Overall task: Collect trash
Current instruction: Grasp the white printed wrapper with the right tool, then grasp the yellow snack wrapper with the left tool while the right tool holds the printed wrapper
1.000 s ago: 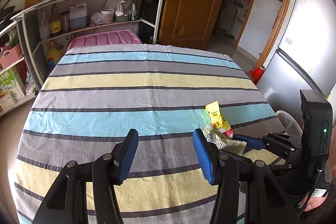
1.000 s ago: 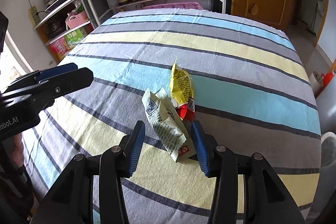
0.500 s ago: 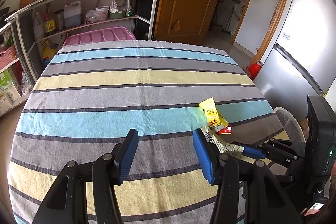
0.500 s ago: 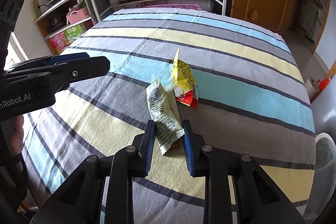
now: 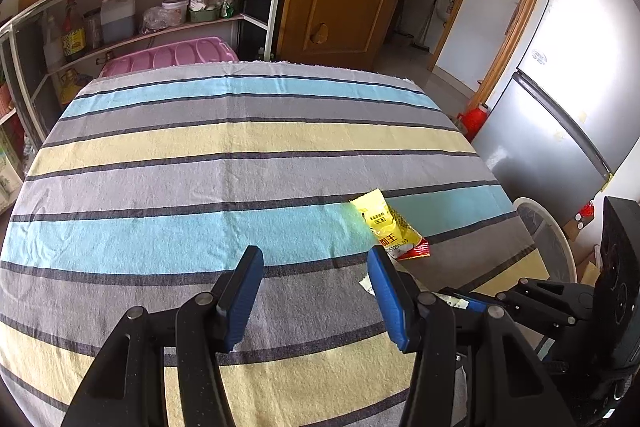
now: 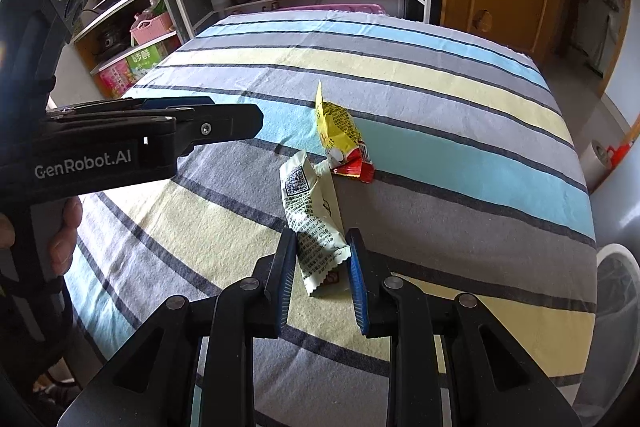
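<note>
**Pale wrapper between my right fingers, yellow packet beyond**

My right hand-held gripper (image 6: 320,269) sat low over the striped counter (image 6: 460,131), its two blue pads closed in on the near end of the pale green wrapper (image 6: 310,215), touching it on both sides. The wrapper's far end, with the printed code, lay on the cloth pointing away from me. The yellow-and-red packet (image 6: 340,143) lay just beyond, touching or nearly touching that far end. My left hand-held gripper (image 5: 316,291) hovered to the left with its fingers spread wide, grasping nothing; in its view the yellow packet lay just past its right fingertip (image 5: 378,261).
</note>
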Motion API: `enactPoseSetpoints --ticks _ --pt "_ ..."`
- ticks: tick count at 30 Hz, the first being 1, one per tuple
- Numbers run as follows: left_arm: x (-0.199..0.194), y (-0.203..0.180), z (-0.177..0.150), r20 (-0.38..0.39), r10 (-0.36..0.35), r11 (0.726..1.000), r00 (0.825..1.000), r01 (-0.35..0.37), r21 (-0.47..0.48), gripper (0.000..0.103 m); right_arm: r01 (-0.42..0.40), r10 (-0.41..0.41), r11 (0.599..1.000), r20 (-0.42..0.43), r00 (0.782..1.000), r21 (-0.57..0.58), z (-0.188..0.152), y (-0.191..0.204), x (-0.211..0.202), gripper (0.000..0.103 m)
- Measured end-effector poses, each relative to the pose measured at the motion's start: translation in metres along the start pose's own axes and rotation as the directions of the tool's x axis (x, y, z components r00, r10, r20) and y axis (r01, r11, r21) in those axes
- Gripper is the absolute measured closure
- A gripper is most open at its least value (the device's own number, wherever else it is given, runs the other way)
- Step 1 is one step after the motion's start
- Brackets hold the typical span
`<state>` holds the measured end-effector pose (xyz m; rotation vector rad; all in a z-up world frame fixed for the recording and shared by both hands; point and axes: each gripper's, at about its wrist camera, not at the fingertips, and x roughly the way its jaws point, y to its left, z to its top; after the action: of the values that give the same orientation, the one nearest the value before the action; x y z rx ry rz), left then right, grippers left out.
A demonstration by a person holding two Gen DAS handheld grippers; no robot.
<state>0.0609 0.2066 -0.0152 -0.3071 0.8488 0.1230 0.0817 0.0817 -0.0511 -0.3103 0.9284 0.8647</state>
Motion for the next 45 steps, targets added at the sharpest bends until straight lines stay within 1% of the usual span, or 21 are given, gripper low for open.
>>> enactPoseSetpoints --ticks 3,5,7,9,13,17,19,23,25,27,30,32,34,36,38,39,42,43,45 --pt "-0.001 -0.002 -0.001 0.000 -0.005 1.000 1.000 0.005 0.003 0.048 0.006 -0.006 1.000 -0.003 1.000 -0.016 -0.003 0.001 -0.002 0.077" --pt "0.000 -0.005 -0.001 -0.002 -0.017 1.000 1.000 0.017 0.009 0.046 0.017 -0.017 0.999 -0.003 1.000 -0.027 -0.006 0.000 -0.005 0.077" --pt "0.003 -0.008 0.001 -0.006 -0.035 0.999 0.999 0.035 0.013 0.046 0.029 -0.029 0.999 -0.002 1.000 -0.025 -0.012 -0.006 -0.009 0.077" --pt "0.007 -0.012 0.002 -0.011 -0.048 0.999 0.999 0.048 0.012 0.046 0.043 -0.043 0.999 -0.008 0.999 -0.010 -0.016 -0.014 -0.013 0.077" --pt "0.015 -0.022 0.005 -0.026 -0.071 0.997 0.997 0.071 0.012 0.046 0.097 -0.097 0.995 -0.010 0.995 0.035 -0.020 -0.033 -0.019 0.077" --pt "0.026 -0.032 0.009 -0.043 -0.071 0.997 0.997 0.072 0.021 0.046 0.142 -0.142 0.985 -0.001 0.990 0.094 -0.019 -0.047 -0.020 0.077" --pt "0.030 -0.035 0.011 -0.044 -0.077 0.997 0.996 0.078 0.022 0.046 0.161 -0.162 0.981 0.002 0.987 0.110 -0.016 -0.050 -0.019 0.077" --pt "0.042 -0.041 0.015 -0.055 -0.067 0.998 0.996 0.068 0.014 0.046 0.187 -0.189 0.975 0.009 0.982 0.116 -0.011 -0.048 -0.016 0.077" --pt "0.047 -0.041 0.016 -0.052 -0.063 0.998 0.997 0.063 0.005 0.046 0.190 -0.193 0.973 0.014 0.981 0.128 -0.008 -0.048 -0.015 0.077" --pt "0.052 -0.041 0.016 -0.067 -0.062 0.998 0.996 0.062 -0.008 0.046 0.186 -0.190 0.973 0.016 0.982 0.135 -0.008 -0.048 -0.014 0.077" --pt "0.054 -0.043 0.016 -0.063 -0.056 0.998 0.996 0.057 0.008 0.046 0.180 -0.185 0.973 0.021 0.983 0.147 -0.008 -0.049 -0.013 0.077" --pt "0.057 -0.044 0.015 -0.064 -0.062 0.998 0.996 0.062 0.002 0.046 0.177 -0.182 0.973 0.024 0.983 0.149 -0.008 -0.050 -0.013 0.077" --pt "0.057 -0.044 0.014 -0.057 -0.053 0.999 0.997 0.053 0.003 0.046 0.176 -0.182 0.973 0.026 0.983 0.152 -0.008 -0.049 -0.013 0.077" --pt "0.057 -0.046 0.014 -0.053 -0.043 0.999 0.998 0.044 0.016 0.050 0.174 -0.180 0.973 0.028 0.983 0.153 -0.009 -0.049 -0.013 0.077" --pt "0.057 -0.048 0.014 -0.053 -0.061 0.998 0.997 0.062 0.021 0.061 0.171 -0.178 0.973 0.029 0.984 0.156 -0.009 -0.050 -0.013 0.077" --pt "0.057 -0.048 0.013 -0.054 -0.069 0.997 0.996 0.071 0.020 0.062 0.171 -0.178 0.973 0.030 0.984 0.157 -0.009 -0.050 -0.013 0.077" --pt "0.057 -0.051 0.013 -0.051 -0.066 0.997 0.996 0.068 0.028 0.065 0.170 -0.177 0.973 0.031 0.984 0.159 -0.009 -0.050 -0.013 0.077" --pt "0.056 -0.051 0.012 -0.053 -0.072 0.997 0.996 0.073 0.027 0.069 0.170 -0.177 0.972 0.032 0.984 0.160 -0.009 -0.051 -0.013 0.077" --pt "0.055 -0.052 0.012 -0.053 -0.075 0.996 0.996 0.077 0.033 0.071 0.171 -0.178 0.972 0.033 0.983 0.162 -0.009 -0.051 -0.013 0.077"
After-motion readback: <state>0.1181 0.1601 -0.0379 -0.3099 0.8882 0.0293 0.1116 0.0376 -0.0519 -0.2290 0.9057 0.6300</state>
